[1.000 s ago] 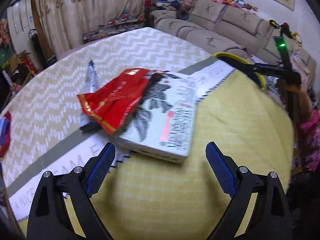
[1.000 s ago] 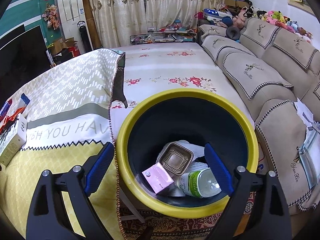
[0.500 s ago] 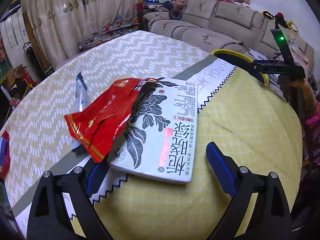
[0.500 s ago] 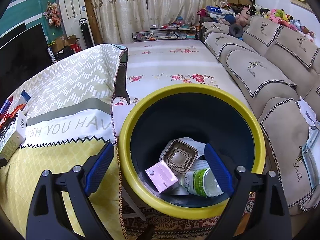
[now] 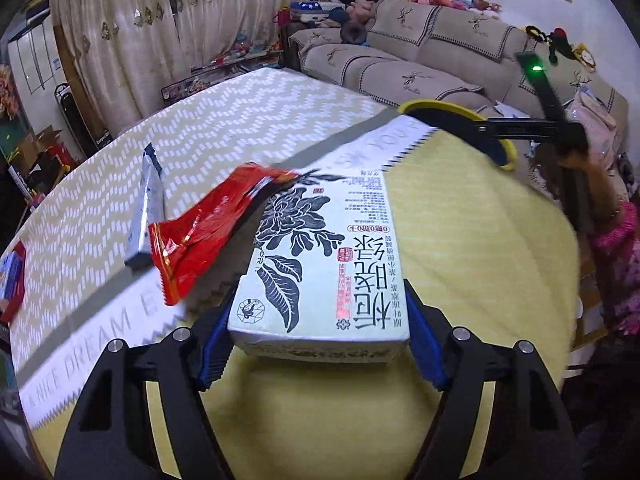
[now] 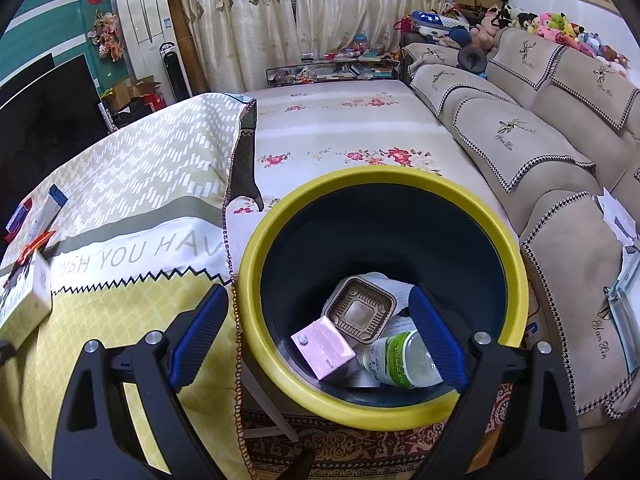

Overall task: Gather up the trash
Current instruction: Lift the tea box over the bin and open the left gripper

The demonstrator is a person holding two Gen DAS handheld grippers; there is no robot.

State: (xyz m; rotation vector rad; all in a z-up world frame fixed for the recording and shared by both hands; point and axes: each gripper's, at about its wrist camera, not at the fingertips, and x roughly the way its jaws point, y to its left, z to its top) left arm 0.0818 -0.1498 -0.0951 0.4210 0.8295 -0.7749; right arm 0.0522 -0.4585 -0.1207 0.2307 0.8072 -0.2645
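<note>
A pale green tea box [image 5: 328,264] printed with black flowers lies on the yellow tablecloth [image 5: 460,248]. Its near end sits between the blue pads of my left gripper [image 5: 320,320]. Those jaws are closing, and the pads stand close against the box's sides. A red foil wrapper [image 5: 208,232] rests against the box's left edge, and a silver wrapper [image 5: 148,204] lies behind it. My right gripper [image 6: 318,320] hangs open and holds nothing above the yellow-rimmed bin [image 6: 376,176]. In the bin are a brown tray [image 6: 360,312], a pink carton [image 6: 324,348] and a plastic bottle [image 6: 400,360].
The bin [image 5: 436,104] stands off the table's right edge, next to a beige sofa [image 6: 520,128]. A person's pink sleeve [image 5: 616,248] shows at the right. A red and blue packet [image 5: 12,280] lies at the far left of the cloth. A floral-covered surface [image 6: 340,132] lies behind the bin.
My left gripper has moved forward to the tea box, which now sits between its jaws, and the jaws have narrowed. The right gripper stays open over the bin.
</note>
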